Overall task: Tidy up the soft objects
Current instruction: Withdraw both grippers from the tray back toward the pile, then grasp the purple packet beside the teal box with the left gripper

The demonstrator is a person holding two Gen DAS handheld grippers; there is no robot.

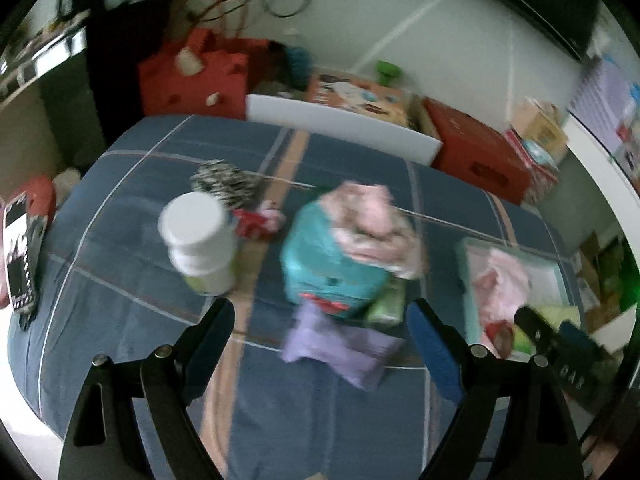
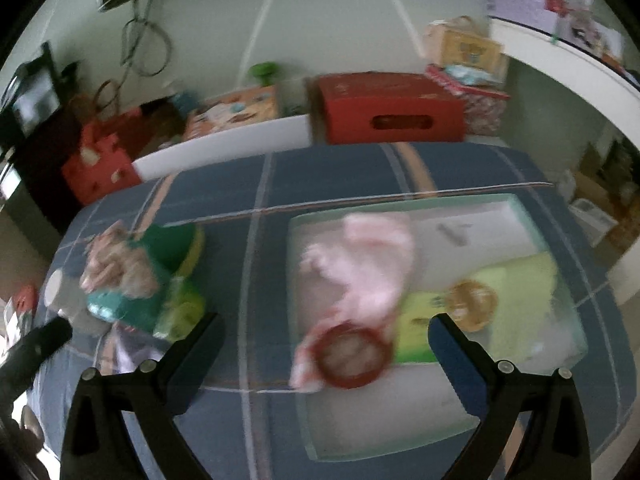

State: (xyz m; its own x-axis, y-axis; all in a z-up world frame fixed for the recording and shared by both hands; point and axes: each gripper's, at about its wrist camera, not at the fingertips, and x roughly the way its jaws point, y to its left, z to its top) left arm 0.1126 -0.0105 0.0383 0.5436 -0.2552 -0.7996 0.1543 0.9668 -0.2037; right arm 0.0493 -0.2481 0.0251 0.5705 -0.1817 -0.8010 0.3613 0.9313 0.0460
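two hand-held grippers spread, empty | left view only — white bottle (image 1: 198, 236) | right view only — red ring (image 2: 350, 354)

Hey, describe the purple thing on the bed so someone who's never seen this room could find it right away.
Start at the blue plaid bedspread and find the pile of soft items in its middle, topped by a teal package. The lilac pouch lies flat at the pile's near edge, partly under that package. It is the only purple item there; its neighbours are teal, pink and green.
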